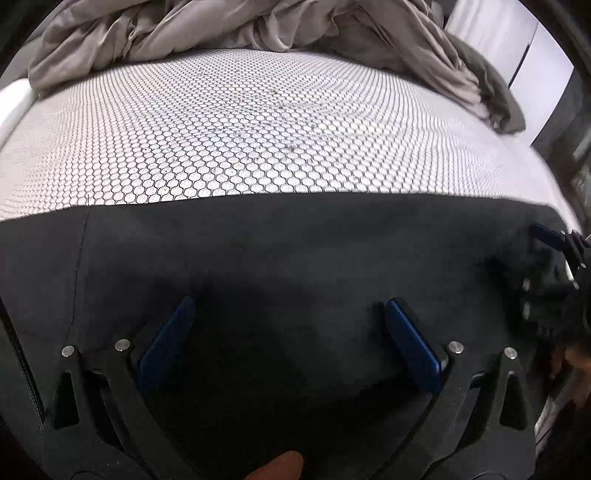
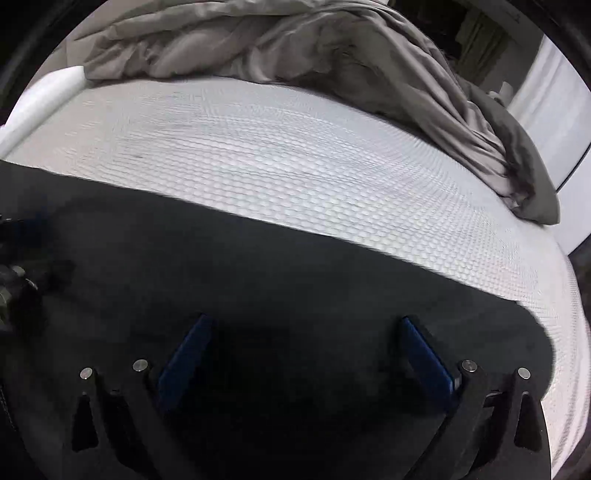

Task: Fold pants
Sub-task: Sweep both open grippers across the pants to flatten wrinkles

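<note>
Ahead, dark pants (image 1: 295, 251) lie flat on the honeycomb-patterned mattress (image 1: 240, 140) — crumpled grey bedding (image 1: 258, 29) beyond; left gripper (image 1: 288, 314) and right gripper (image 2: 303, 332) both spread wide, empty.

The dark pants (image 1: 295, 251) run off the bottom and left edges in the left wrist view, so their whole shape cannot be seen, and they hide the near part of the bed (image 1: 258, 140) under them. The right wrist view is blurry, so the little pattern on the bed looks smeared and the other gripper at its left edge (image 2: 14, 266) is just a dark blob. The grey blanket (image 1: 221, 26) is cut off at the top.
</note>
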The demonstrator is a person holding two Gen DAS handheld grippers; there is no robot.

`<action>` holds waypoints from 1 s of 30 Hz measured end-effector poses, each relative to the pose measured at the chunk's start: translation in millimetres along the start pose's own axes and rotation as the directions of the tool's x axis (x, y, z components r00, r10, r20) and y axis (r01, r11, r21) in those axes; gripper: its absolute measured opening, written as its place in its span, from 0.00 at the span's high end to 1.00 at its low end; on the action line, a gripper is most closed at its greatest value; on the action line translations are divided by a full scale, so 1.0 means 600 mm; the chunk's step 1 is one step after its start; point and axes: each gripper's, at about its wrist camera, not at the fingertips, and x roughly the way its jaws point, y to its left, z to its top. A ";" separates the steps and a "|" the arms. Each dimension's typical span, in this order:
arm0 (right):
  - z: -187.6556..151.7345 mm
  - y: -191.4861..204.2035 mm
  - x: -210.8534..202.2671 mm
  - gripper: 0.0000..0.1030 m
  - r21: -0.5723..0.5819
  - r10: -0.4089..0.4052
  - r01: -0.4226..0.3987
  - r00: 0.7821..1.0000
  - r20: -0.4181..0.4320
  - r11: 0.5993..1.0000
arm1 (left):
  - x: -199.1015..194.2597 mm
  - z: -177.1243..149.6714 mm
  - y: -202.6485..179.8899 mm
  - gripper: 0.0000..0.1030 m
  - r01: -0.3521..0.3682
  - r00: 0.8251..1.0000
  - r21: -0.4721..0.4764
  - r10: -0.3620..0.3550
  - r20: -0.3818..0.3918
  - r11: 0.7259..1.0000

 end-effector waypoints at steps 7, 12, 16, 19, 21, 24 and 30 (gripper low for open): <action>-0.064 -0.221 0.027 0.01 0.284 -0.229 0.254 0.966 -0.118 0.925 | -0.007 0.002 -0.017 0.01 -0.031 0.999 0.050 0.032 -0.003 0.998; -0.078 -0.166 -0.084 0.01 0.225 -0.261 0.255 0.965 -0.004 0.940 | -0.081 -0.028 -0.050 0.01 0.065 0.997 0.141 -0.071 0.041 0.988; -0.099 -0.079 -0.132 0.01 0.296 0.107 -0.126 0.991 0.079 0.947 | -0.111 -0.078 -0.090 0.01 0.191 0.981 0.262 -0.190 -0.032 0.946; -0.146 0.017 -0.118 0.01 0.214 0.270 -0.270 0.962 0.030 0.939 | -0.093 -0.116 -0.107 0.01 0.168 0.985 0.305 -0.149 -0.087 0.937; -0.161 0.048 -0.104 0.01 0.060 0.170 -0.170 0.985 -0.006 0.984 | -0.100 -0.133 -0.097 0.01 0.133 0.991 0.349 -0.113 -0.077 0.928; -0.189 0.018 -0.119 0.01 0.030 0.114 -0.115 0.993 0.026 0.993 | -0.125 -0.154 -0.057 0.00 0.142 0.990 0.355 -0.123 -0.077 0.924; -0.257 -0.166 -0.108 0.00 0.258 -0.182 0.183 0.983 -0.027 0.949 | -0.161 -0.172 0.049 0.00 0.058 0.998 0.284 -0.051 -0.032 0.957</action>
